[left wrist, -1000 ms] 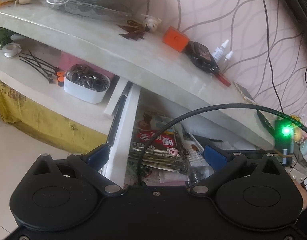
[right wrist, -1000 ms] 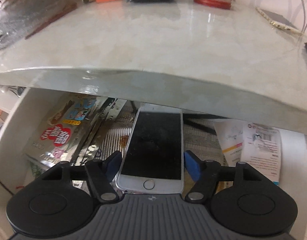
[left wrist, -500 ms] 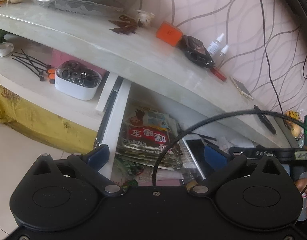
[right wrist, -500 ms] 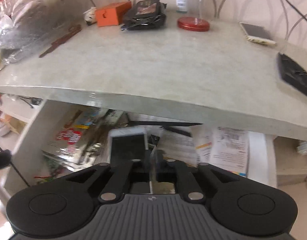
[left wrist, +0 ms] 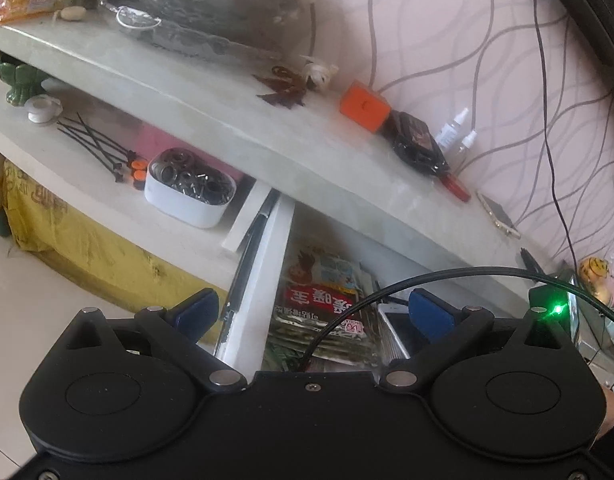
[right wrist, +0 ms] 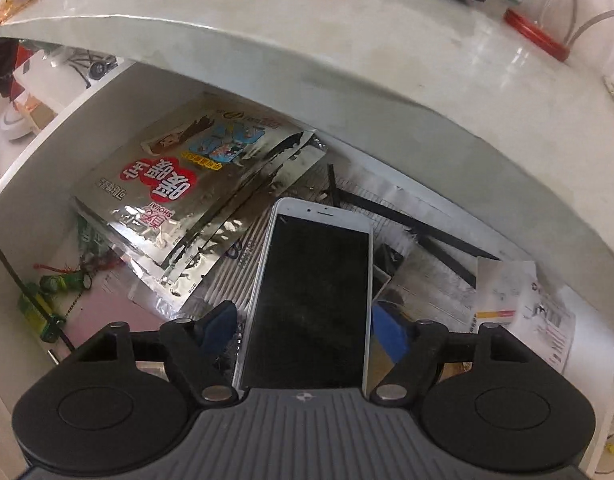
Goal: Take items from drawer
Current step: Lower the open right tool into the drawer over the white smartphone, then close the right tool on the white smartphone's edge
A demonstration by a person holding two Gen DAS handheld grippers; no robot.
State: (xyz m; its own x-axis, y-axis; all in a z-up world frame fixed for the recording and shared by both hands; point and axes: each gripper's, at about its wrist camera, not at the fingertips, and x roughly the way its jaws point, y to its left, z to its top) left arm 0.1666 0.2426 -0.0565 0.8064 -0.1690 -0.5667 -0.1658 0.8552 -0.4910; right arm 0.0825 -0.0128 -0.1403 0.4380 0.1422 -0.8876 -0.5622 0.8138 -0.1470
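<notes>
The left gripper [left wrist: 313, 314] hangs over the left edge of the open drawer [left wrist: 263, 280] with its jaws spread wide and nothing between them; the left blue finger sits outside the drawer's white side wall, the right one above the drawer's contents. Between them lie the silver snack packets [left wrist: 327, 312] with a red label, and a black cable [left wrist: 427, 280] arcs across in front. The right gripper [right wrist: 307, 330] points steeply down into the drawer [right wrist: 47, 168] under the pale stone tabletop [right wrist: 347, 48], and its jaws are opening: the blue fingers [right wrist: 223, 320] stand on either side of the phone [right wrist: 313, 300], close to its long edges, and whether the pads touch it cannot be told. The phone lies flat on the papers in the middle of the drawer, its length running away from the gripper, its near end hidden under the gripper body. It is white-framed with a dark, unlit screen, speaker slot at the far end. To its left rest the snack packets [right wrist: 187, 196]; to its right, a printed leaflet [right wrist: 523, 304].
</notes>
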